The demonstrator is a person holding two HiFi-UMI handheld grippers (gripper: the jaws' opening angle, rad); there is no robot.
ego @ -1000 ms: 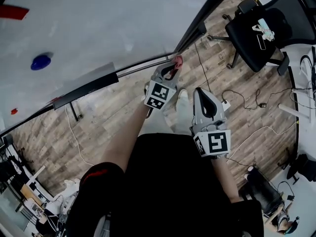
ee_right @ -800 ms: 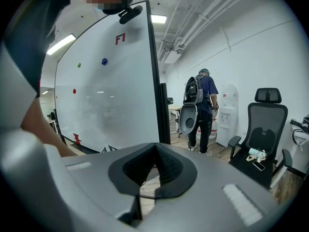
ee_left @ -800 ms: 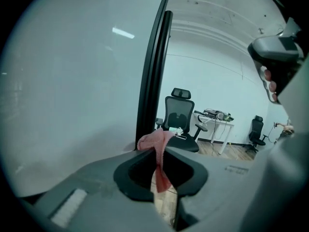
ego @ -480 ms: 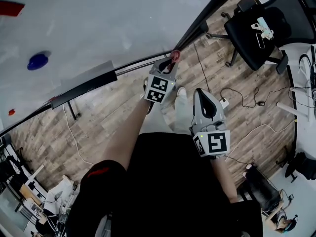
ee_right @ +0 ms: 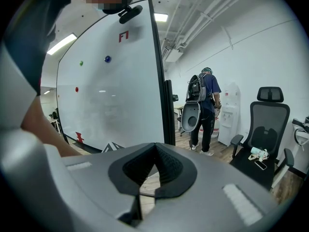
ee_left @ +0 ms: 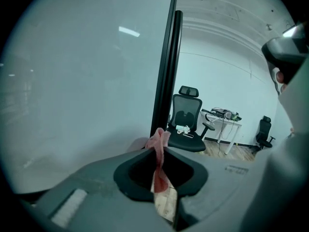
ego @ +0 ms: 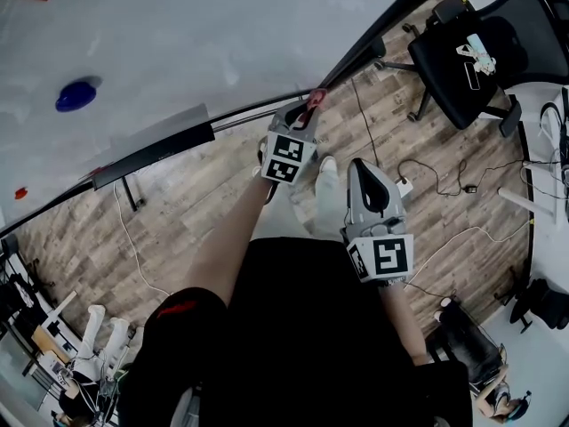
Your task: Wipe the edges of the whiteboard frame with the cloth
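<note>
Room: office interior with a wood-plank floor (ego: 200, 207); loose cables (ego: 449, 178) are strewn over it. A black office chair (ego: 464, 56) is placed to the right. A person with a backpack (ee_right: 204, 108) is seen standing in the background of the right gripper view.

Item 1, cloth (ee_left: 159, 164): small, pink-red, thin and crumpled. It hangs as a narrow strip and a frayed tuft is pushed out past the jaw tips. It is located at the lower right corner of the whiteboard frame (ee_left: 167, 57), a black edge. The tuft is seen right at that corner in the head view. Actual contact cannot be confirmed.

Item 2, left hand-held gripper (ego: 310, 107): the jaws are closed tight on the cloth, with only the fabric between them. It is pointed at the frame corner.

Item 3, whiteboard (ego: 187, 38): a pale surface with faint smears. A blue magnet (ego: 76, 94) and a small red magnet (ego: 20, 192) are carried on it. A dark tray (ego: 153, 155) is fixed along the lower edge.

Item 4, right hand-held gripper (ego: 361, 164): the jaws are brought together at the tips and nothing is held. It is kept below and to the right of the left one, clear of the board, over the floor.
</note>
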